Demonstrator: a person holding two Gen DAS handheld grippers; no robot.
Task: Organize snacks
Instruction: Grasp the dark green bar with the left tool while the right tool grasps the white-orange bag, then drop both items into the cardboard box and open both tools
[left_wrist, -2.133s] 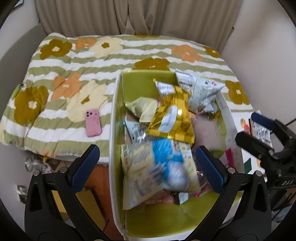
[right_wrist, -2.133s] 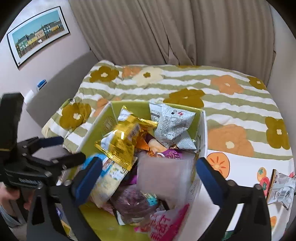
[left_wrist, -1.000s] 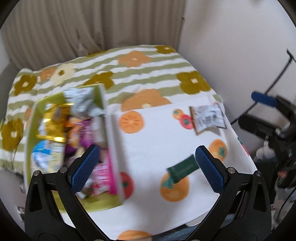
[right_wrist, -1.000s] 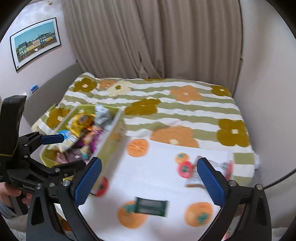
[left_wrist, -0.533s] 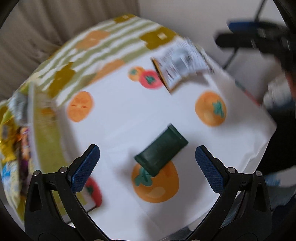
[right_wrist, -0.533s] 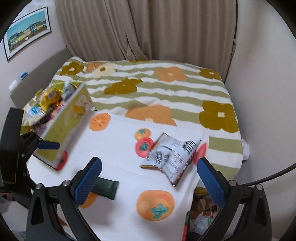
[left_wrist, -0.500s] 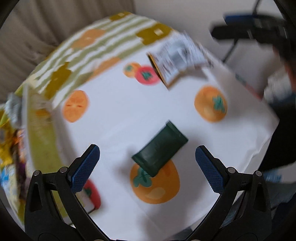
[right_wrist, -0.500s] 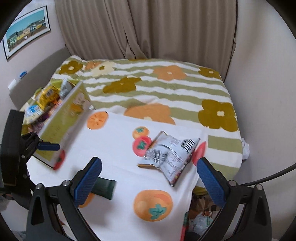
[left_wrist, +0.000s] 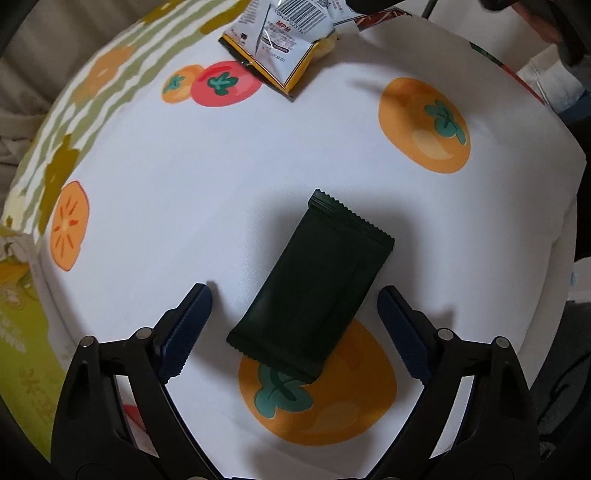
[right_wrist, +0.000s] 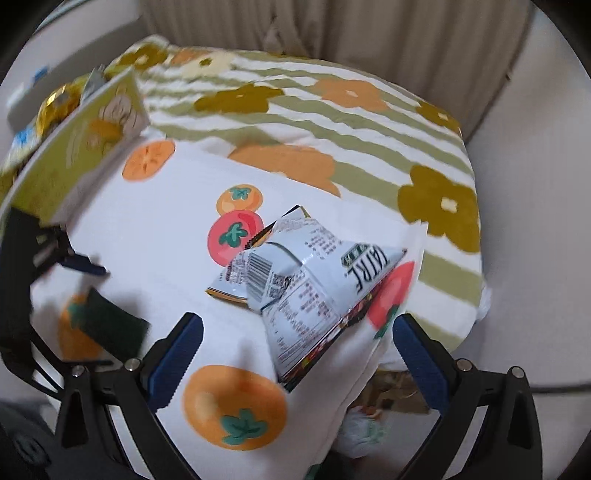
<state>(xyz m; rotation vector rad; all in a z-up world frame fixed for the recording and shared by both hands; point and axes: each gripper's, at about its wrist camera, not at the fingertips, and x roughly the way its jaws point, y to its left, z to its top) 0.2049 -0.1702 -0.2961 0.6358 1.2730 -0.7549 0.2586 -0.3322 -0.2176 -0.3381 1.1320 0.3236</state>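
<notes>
Both grippers dropped from the snack box (right_wrist: 74, 147) toward the white cloth (left_wrist: 221, 184). Our left gripper (left_wrist: 295, 325), jaws just narrowing (nothing gripped), straddles the green wrapper (left_wrist: 314, 280) near the cloth's front edge; right gripper (right_wrist: 295, 350) gapes over the white bag (right_wrist: 306, 288). Flat wrapper risks slipping.
</notes>
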